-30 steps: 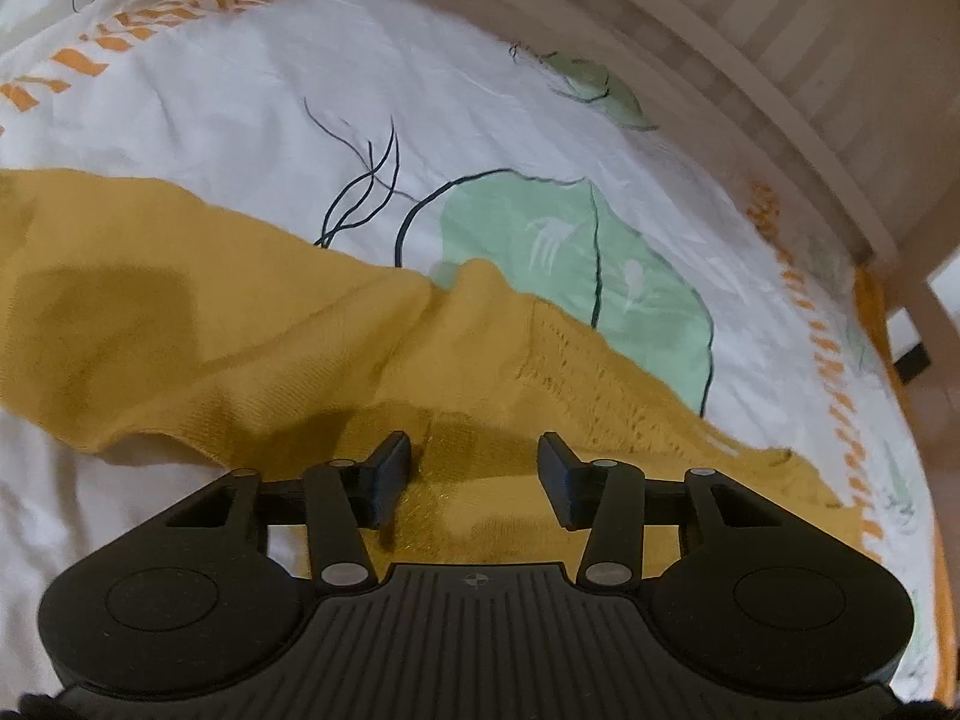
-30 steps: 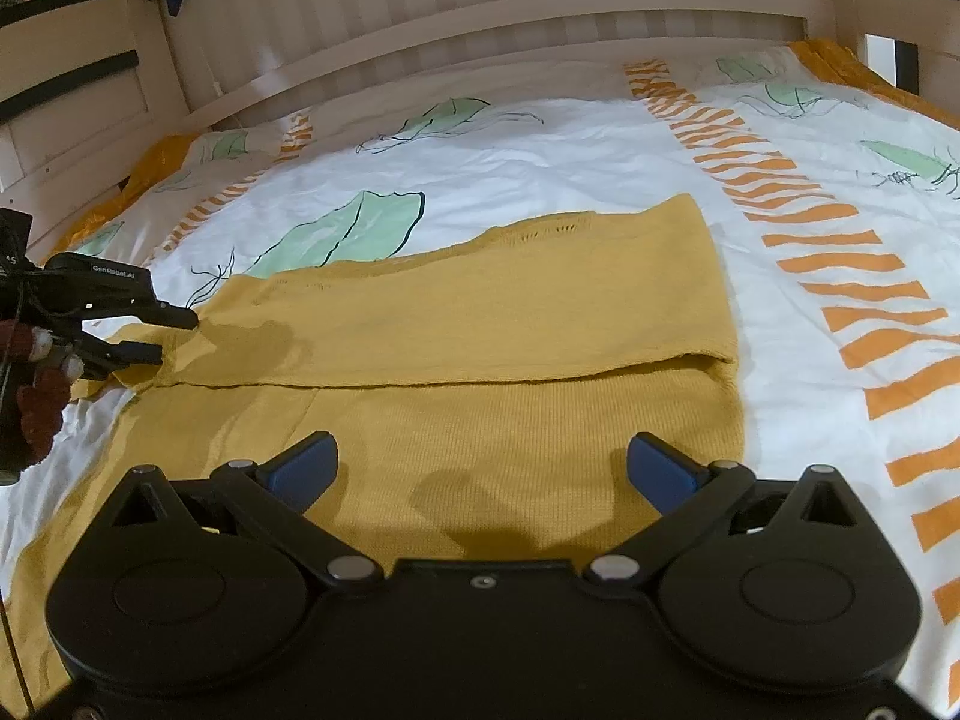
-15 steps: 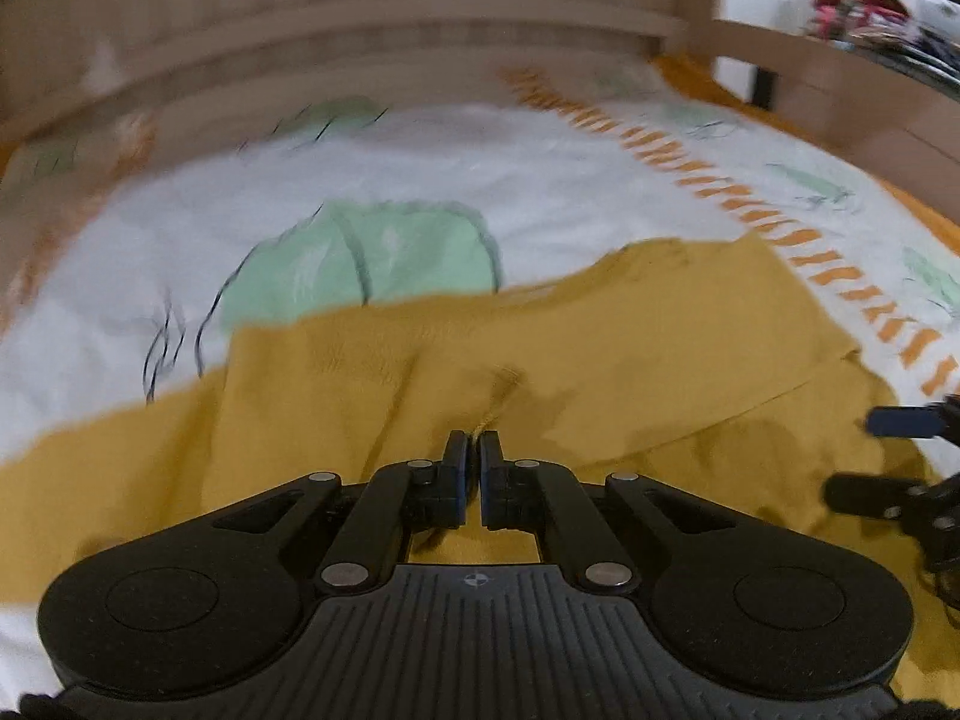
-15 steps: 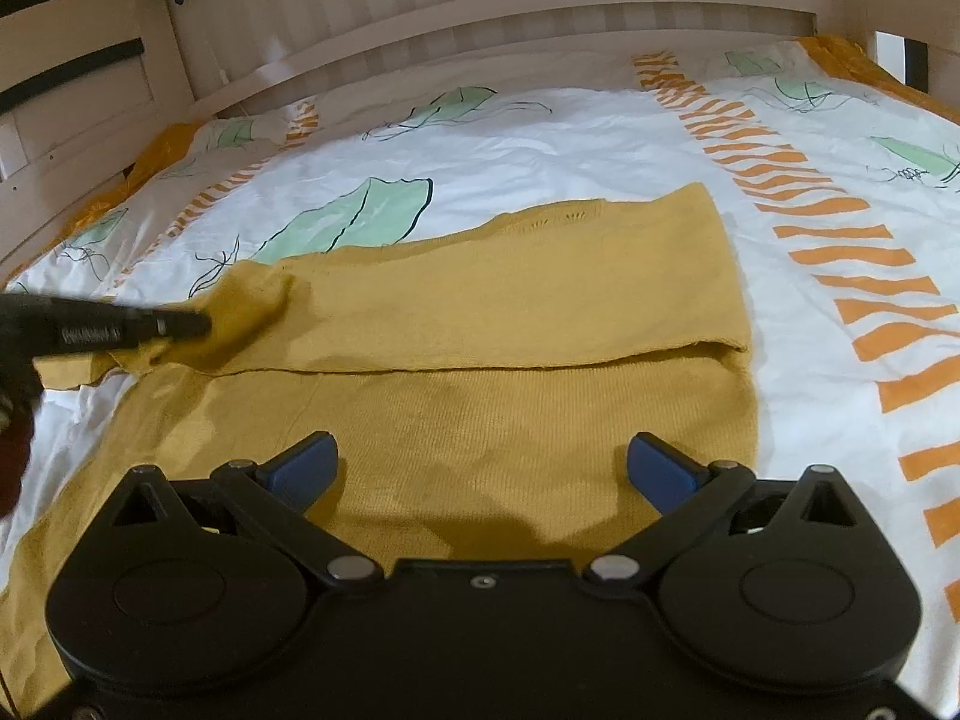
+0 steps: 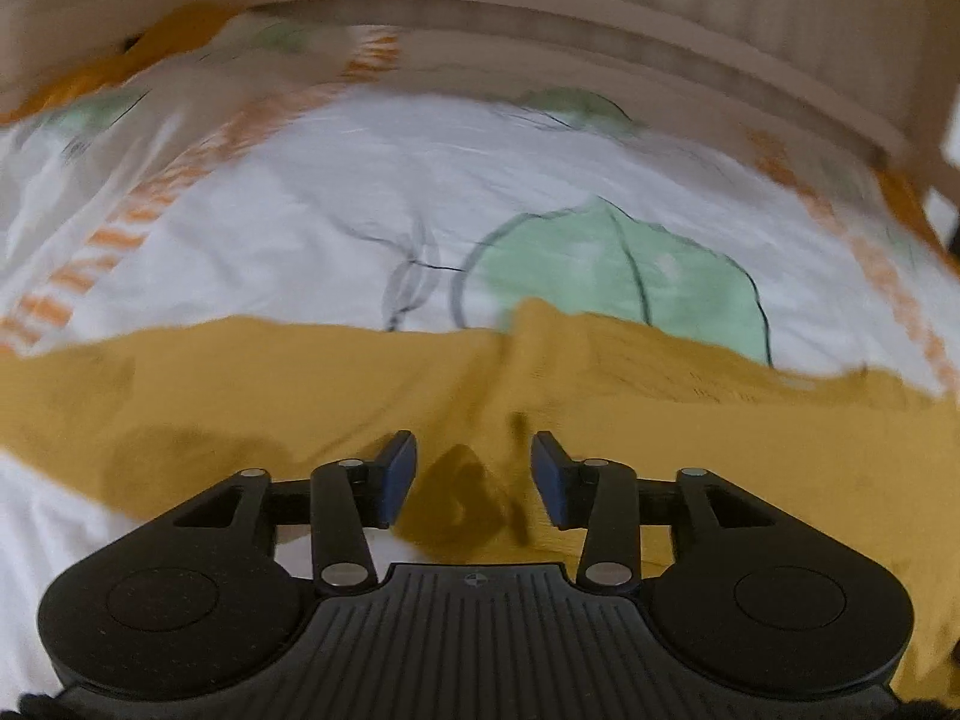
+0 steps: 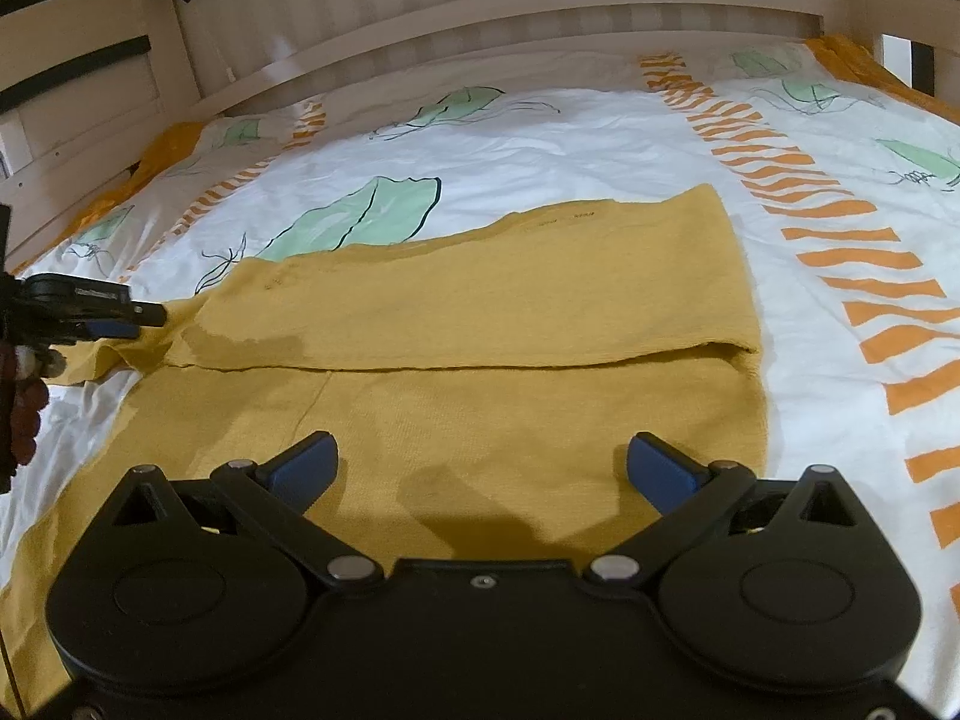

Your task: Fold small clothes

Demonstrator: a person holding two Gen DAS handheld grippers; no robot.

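Bedding is filling both views: a white duvet cover (image 6: 540,138) printed with green leaves and orange dashes, lying against a pale wooden bed frame (image 6: 480,6). Spread across it is the mustard knit garment (image 6: 480,300), lying with its long axis running left to right, and one flap is lying folded over the lower layer, making a straight edge across the middle. Its right end is looking square and tidy; its left end is bunching into a rumpled point.

That left end is what the next move seems to be turning on. The left gripper (image 5: 474,471) is hovering directly over it, jaws standing apart with nothing between them and cloth lying just below and ahead of the fingertips. In the right wrist view the same tool (image 6: 129,315) is showing at the garment's left tip, apparently touching the fabric, though contact is hard to confirm. The right gripper (image 6: 483,465) is sitting over the near edge, spread wide and empty, well apart from that tip.

Fabric is looking soft, loosely knitted and limp, creasing and sagging wherever it is bunched.
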